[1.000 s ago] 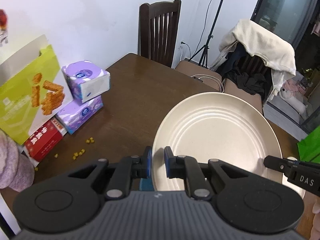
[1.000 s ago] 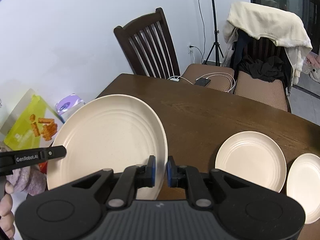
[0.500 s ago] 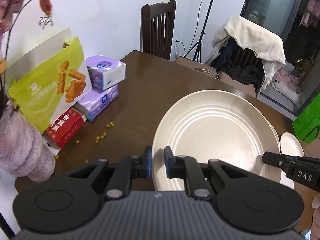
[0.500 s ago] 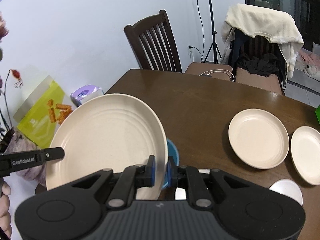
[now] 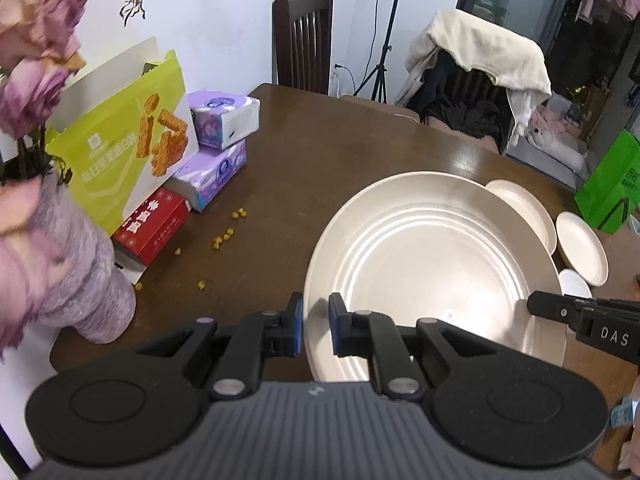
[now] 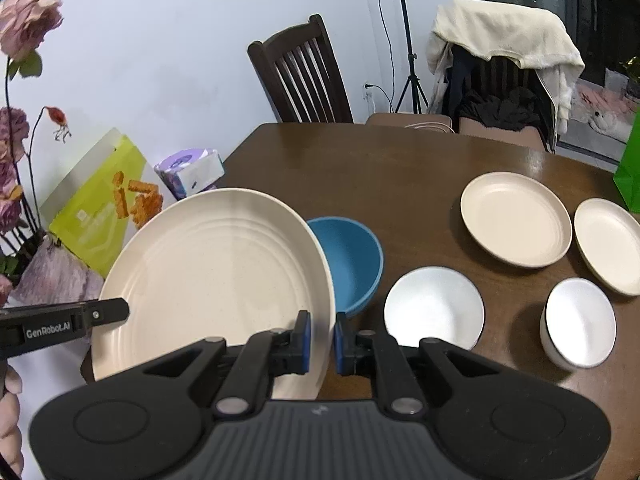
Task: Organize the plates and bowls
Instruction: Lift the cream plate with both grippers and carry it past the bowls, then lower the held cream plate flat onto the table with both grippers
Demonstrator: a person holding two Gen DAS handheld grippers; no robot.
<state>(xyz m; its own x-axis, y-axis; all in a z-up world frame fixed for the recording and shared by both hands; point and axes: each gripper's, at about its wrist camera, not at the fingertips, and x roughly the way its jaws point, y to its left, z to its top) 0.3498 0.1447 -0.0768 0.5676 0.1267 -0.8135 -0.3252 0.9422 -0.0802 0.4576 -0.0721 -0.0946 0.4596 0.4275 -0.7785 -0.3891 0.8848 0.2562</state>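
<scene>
Plate (image 6: 212, 276), large and cream, hangs tilted above the desk (image 6: 400, 168), its near rim clamped on opposite sides by the left gripper (image 5: 316, 330) and right gripper (image 6: 321, 342). Just behind it sits a blue bowl (image 6: 352, 264); two smaller plates (image 6: 516, 224) lie well apart.

Dark wooden table (image 5: 320, 168). At its nine o'clock: lime-green snack box (image 5: 120, 148), two stacked purple tissue packs (image 5: 218, 132), red carton (image 5: 154, 224), scattered yellow crumbs (image 5: 224, 236). At twelve o'clock: slatted wooden chair (image 6: 304, 76), tripod (image 6: 406, 40), clothes-draped chair (image 6: 508, 56). Faded roses in mauve-wrapped vase (image 5: 76, 264), eight o'clock.
</scene>
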